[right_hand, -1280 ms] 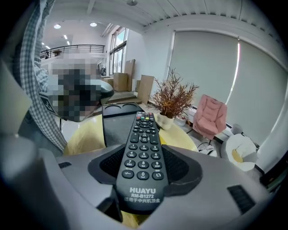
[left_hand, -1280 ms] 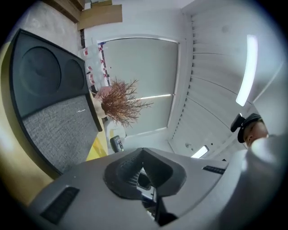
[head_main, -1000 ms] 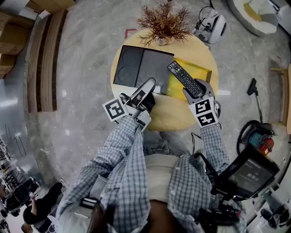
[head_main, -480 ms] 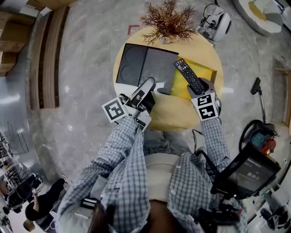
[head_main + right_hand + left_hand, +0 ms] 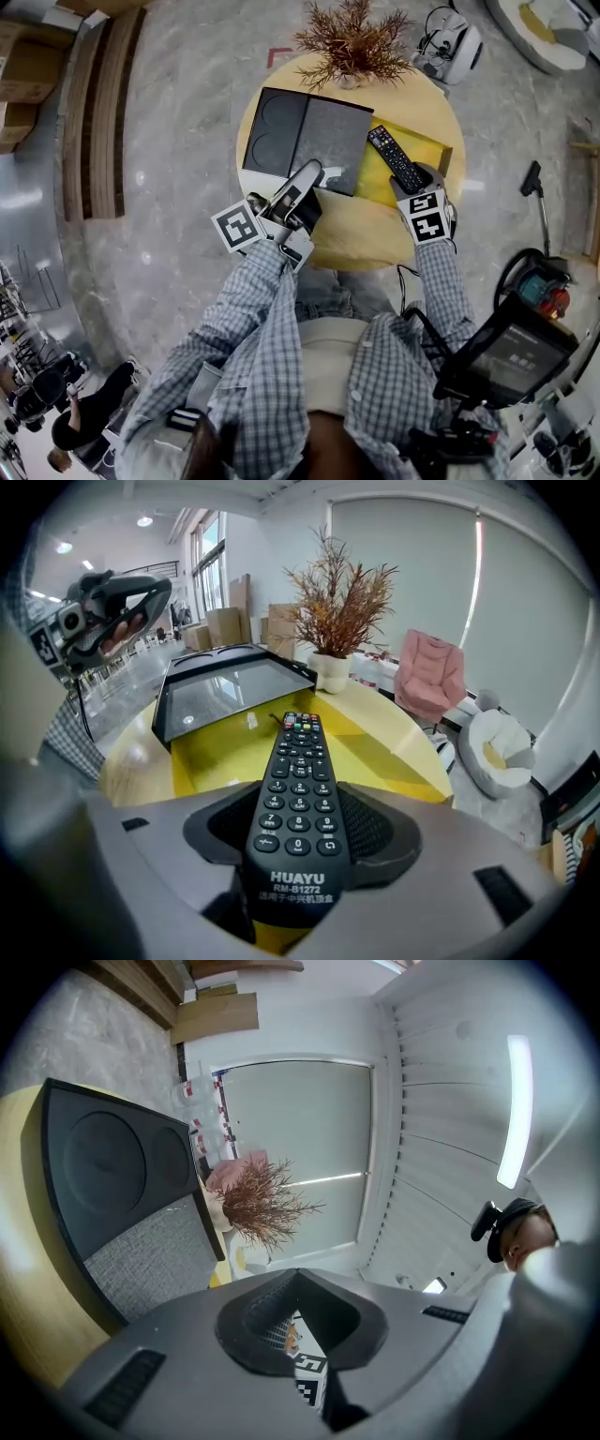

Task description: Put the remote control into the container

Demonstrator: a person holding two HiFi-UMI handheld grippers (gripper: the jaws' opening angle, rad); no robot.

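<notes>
A person in a checked shirt (image 5: 281,375) stands at the 6 o'clock side of a small round table (image 5: 361,251), with a claw in each hand. The right claw (image 5: 412,180) is clamped on the bottom end of the black remote control (image 5: 394,159). Its two jaws press on the remote's long sides, and the buttons face up. The remote slants down and away from the claw, pointing toward about 11 o'clock. Most of its length hangs over the yellow container (image 5: 429,150), which sits open on the table's 2 o'clock part. The far end of the remote is low over the container's floor; whether it touches I cannot tell. The claw itself is at the container's near rim.

The left claw (image 5: 307,173) is closed tight with nothing between its jaws. It is held level over the table's 7 o'clock part, with its tip at the near edge of a flat dark box (image 5: 300,141). The box fills the table from 9 to 12 o'clock. One half is smooth black with round hollows and the other half is covered in grey fabric. The grey half lies just beside the container.

A dried brown plant (image 5: 349,42) in a pale pot stands at the table's 12 o'clock edge, behind the box and the container
</notes>
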